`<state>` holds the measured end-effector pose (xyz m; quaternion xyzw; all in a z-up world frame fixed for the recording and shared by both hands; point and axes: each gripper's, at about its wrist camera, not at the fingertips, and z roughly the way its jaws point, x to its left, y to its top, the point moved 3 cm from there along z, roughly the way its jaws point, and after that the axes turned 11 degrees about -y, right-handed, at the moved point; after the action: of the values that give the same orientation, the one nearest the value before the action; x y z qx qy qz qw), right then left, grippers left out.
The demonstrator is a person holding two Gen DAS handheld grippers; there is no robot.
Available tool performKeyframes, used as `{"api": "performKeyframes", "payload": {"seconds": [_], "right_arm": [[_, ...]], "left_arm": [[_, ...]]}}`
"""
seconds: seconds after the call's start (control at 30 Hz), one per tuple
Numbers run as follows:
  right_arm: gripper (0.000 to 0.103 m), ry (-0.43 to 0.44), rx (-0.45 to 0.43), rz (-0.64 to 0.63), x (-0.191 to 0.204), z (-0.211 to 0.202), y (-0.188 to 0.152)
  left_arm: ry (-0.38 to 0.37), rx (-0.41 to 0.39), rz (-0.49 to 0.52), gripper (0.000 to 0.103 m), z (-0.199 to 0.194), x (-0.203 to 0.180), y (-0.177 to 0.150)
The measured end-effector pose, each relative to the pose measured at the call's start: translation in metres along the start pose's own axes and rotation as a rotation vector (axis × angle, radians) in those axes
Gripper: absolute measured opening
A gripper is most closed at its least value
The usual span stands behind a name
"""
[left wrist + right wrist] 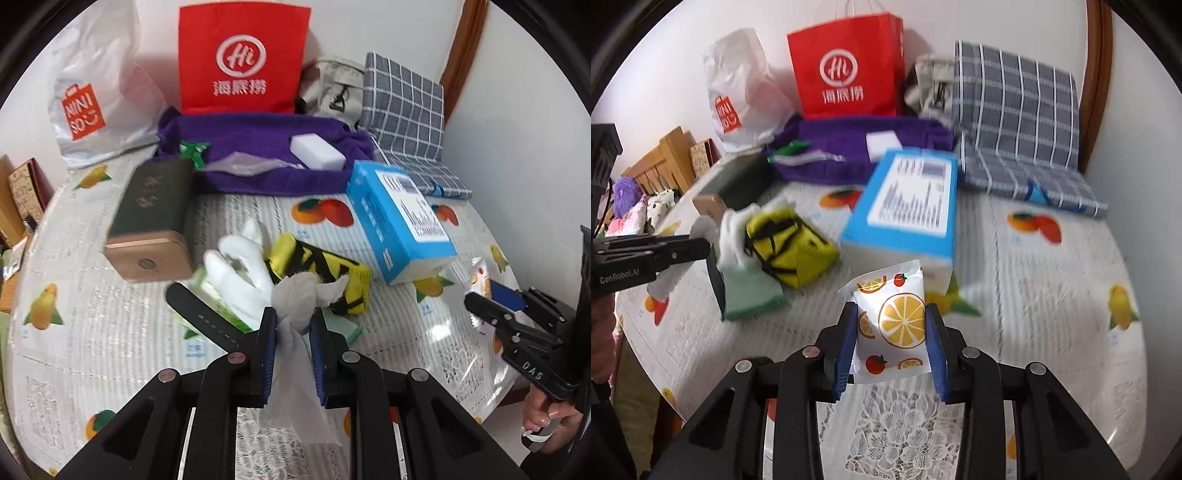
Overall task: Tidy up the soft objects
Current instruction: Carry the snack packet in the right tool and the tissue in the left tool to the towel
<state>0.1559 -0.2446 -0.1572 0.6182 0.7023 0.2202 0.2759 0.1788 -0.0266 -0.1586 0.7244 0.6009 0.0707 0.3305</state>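
Both grippers are loaded, so the sorting looks to be in mid-course rather than near its end. The left gripper is clenched on a crumpled white tissue, which bunches above the pads and trails down between the fingers, clear of the table. The right gripper is grasping a small tissue packet printed with orange slices and strawberries; the blue pads press its two sides and it stands upright between them.

The purple towel at the back of the table seems to be the collecting place. On it lie a white sponge block, a clear plastic pouch and a green wrapper. Nearer the camera than the towel, several soft things are still loose: a white glove, a yellow pouch with black straps just beside it, and a green pack under the glove. A blue box lies in front of the towel's right end, and a dark green box off its left end. By my reckoning, less than half is done.

Both grippers point steeply down toward the table from the near edge. The left one hangs over the glove and yellow pouch. The right one hovers low just in front of the blue box, on the near side from the towel, with a hand visible on its handle in the left wrist view.
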Motion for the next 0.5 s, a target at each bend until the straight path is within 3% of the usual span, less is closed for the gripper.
{"api": "performKeyframes", "payload": {"seconds": [0.5], "right_arm": [[0.036, 0.037, -0.14, 0.032, 0.005, -0.035, 0.082]], "left_arm": [[0.114, -0.127, -0.006, 0.017, -0.048, 0.018, 0.05]]}}
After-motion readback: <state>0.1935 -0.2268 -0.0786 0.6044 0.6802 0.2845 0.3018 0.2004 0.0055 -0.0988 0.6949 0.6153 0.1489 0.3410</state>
